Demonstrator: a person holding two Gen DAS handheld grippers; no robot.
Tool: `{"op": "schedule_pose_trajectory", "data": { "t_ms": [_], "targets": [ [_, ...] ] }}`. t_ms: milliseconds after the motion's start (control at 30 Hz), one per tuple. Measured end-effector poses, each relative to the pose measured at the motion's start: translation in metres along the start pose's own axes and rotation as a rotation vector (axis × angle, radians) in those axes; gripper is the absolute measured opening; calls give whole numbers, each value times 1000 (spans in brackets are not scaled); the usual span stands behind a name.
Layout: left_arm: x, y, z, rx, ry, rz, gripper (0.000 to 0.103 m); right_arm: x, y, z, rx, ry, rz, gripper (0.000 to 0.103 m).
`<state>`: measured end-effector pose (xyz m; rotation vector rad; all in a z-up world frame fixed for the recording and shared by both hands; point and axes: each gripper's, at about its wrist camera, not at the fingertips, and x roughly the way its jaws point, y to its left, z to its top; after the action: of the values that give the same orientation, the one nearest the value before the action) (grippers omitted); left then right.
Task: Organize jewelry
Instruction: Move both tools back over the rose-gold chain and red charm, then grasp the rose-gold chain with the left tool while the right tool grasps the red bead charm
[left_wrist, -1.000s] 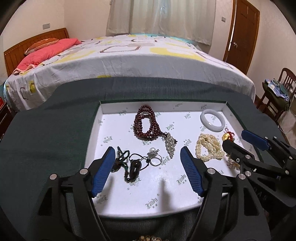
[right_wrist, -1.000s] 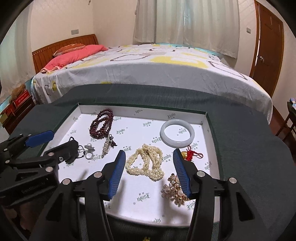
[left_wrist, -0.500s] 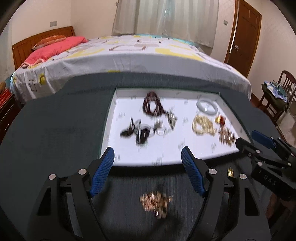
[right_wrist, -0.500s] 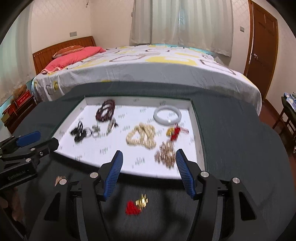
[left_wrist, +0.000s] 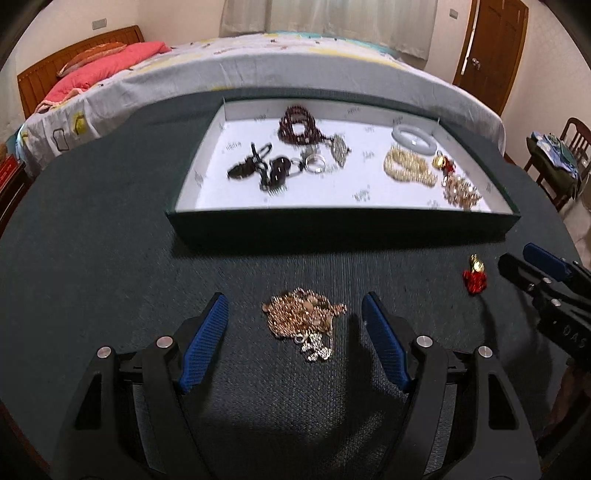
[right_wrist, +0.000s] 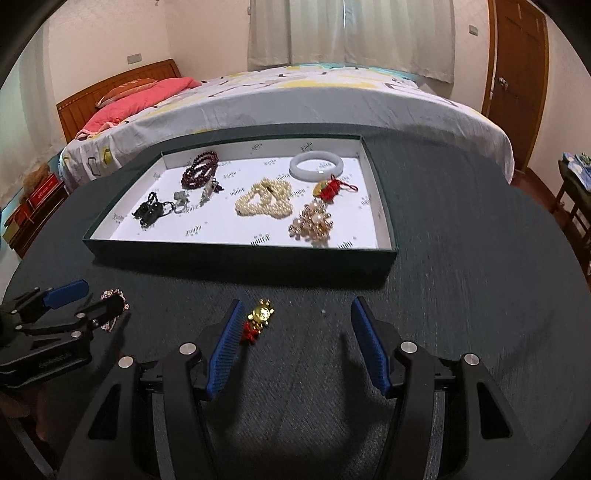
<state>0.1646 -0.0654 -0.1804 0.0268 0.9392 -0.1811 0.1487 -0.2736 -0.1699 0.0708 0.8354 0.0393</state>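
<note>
Across the lower middle of the left wrist frame, a tangled heap of gold chain (left_wrist: 303, 319) lay on the dark green cloth-covered bench (left_wrist: 92, 240), centred between the spread blue pads of the left gripper (left_wrist: 294, 320), whose jaws stood wide apart and empty, probably lined up for a pick. Lower centre of the right wrist frame, the right gripper (right_wrist: 295, 325) was likewise open and empty, with a small gold-and-red tasselled charm (right_wrist: 258, 319) lying just beside its left pad rather than centred, so a shift sideways seemed needed before closing. Higher in both frames sat the shallow green tray with white lining (right_wrist: 240, 254), already holding a dark red bead bracelet (right_wrist: 199, 170), a white jade bangle (right_wrist: 316, 166), a cream pearl strand (right_wrist: 266, 197) and smaller pieces. Motion blur smeared those smaller pieces, and the left gripper hid most of the chain in the right view.
</note>
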Motion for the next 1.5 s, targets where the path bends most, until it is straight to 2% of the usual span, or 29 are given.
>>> {"op": "schedule_pose_trajectory", "data": {
  "t_ms": [167, 233, 300, 467, 700, 767, 1067, 1300, 1500],
  "targets": [
    [2, -1, -1, 17, -5, 2, 67, 0, -2, -1, 6, 0, 7, 58],
    [1, 0, -1, 28, -12, 0, 54, 1, -3, -2, 10, 1, 10, 58],
    [0, 2, -2, 41, -19, -2, 47, 3, -3, -2, 14, 5, 12, 58],
    [-3, 4, -5, 68, -32, -18, 20, 7, -3, -4, 18, 15, 14, 58],
    [-6, 6, -6, 78, -34, -35, 15, 8, 2, -4, 9, 18, 19, 58],
    [-9, 7, -4, 81, -45, -32, 10, 8, 4, -4, 5, 19, 20, 58],
    [-23, 20, 1, 64, -77, -16, 10, 16, 15, -3, -5, 45, 42, 58],
    [-28, 25, 2, 53, -88, -17, 10, 23, 26, -5, -44, 59, 25, 58],
    [-31, 26, 2, 50, -95, -16, 9, 19, 25, -8, -55, 57, 18, 38]
  ]
}}
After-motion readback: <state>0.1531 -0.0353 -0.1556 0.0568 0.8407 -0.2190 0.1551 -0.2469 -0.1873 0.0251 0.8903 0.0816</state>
